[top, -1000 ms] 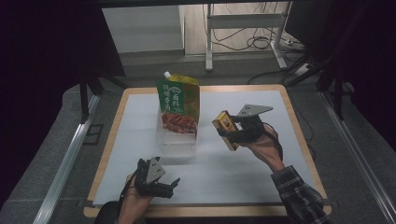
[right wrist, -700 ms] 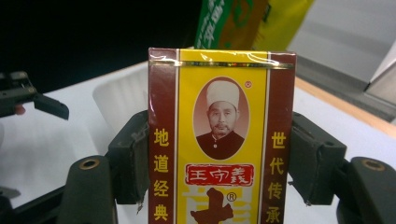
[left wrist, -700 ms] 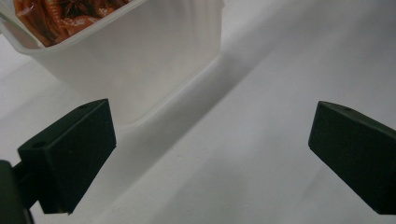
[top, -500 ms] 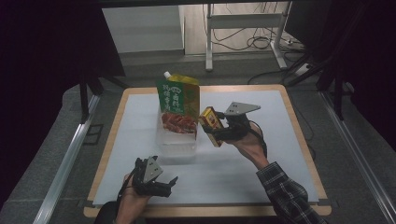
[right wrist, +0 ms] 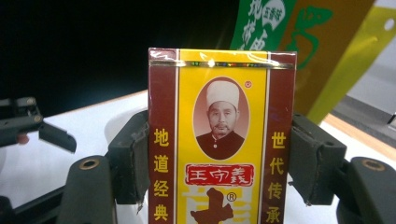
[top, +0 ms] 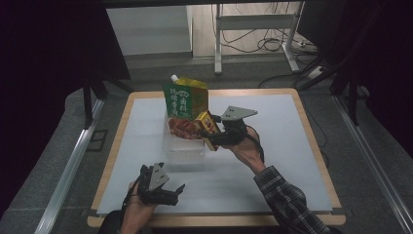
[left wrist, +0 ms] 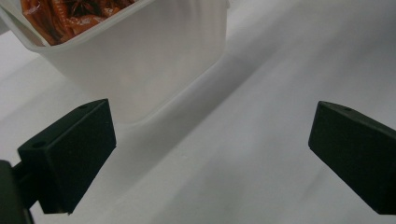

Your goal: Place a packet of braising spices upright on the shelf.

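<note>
A yellow and dark red box [top: 206, 127] [right wrist: 222, 116] with a portrait on its face sits between the pads of my right gripper [top: 215, 135] [right wrist: 219, 170], which is shut on its two sides. In the high view the box hangs at the right rim of a translucent white tub [top: 185, 148] [left wrist: 140, 60]. A green and yellow spouted pouch [top: 186, 97] [right wrist: 303, 42] stands upright in that tub. My left gripper [top: 170, 192] [left wrist: 210, 144] rests near the table's front edge, jaws wide apart with nothing between them, pointing at the tub's near wall.
The white table top [top: 282, 141] has a wooden border. Beyond its far edge the floor holds a metal stand [top: 253, 29] and loose cables [top: 272, 44]. Metal rails run along both sides of the table.
My right gripper has carried the box leftward, from the table's middle right up to the tub and pouch. The left gripper has stayed put.
</note>
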`<action>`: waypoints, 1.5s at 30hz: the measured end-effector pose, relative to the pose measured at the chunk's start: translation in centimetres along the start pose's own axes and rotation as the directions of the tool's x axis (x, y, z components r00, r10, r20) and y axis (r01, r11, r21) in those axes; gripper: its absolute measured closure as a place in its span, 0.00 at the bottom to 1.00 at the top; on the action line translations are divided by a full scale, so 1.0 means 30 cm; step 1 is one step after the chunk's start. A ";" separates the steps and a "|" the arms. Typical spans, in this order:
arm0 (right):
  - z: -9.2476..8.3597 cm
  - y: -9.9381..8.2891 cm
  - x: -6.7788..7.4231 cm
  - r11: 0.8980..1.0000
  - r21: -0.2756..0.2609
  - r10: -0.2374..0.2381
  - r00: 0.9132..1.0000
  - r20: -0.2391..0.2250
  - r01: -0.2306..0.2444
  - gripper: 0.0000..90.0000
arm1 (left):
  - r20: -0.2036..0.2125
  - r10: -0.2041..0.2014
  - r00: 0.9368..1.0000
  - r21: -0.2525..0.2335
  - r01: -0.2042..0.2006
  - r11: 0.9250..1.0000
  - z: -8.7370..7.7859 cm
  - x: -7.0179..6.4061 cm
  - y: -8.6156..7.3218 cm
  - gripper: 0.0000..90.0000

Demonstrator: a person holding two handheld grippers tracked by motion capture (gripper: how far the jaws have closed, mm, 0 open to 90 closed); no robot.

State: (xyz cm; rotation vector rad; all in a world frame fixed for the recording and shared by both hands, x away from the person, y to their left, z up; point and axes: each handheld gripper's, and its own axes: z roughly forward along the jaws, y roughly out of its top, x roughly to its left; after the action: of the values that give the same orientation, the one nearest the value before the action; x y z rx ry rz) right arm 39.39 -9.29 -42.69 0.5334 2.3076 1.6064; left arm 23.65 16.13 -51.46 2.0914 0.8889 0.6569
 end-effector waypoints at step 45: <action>0.245 -0.073 0.078 0.999 0.006 0.053 0.998 -0.036 -0.053 0.35 | 0.020 0.013 1.000 0.017 -0.014 1.000 0.007 -0.008 -0.001 0.00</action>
State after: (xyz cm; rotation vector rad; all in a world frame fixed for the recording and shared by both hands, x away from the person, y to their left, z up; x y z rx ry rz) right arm 40.13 -2.78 -47.32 0.5764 2.3430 1.6481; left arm 23.63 15.88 -51.64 2.1171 0.8729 0.6367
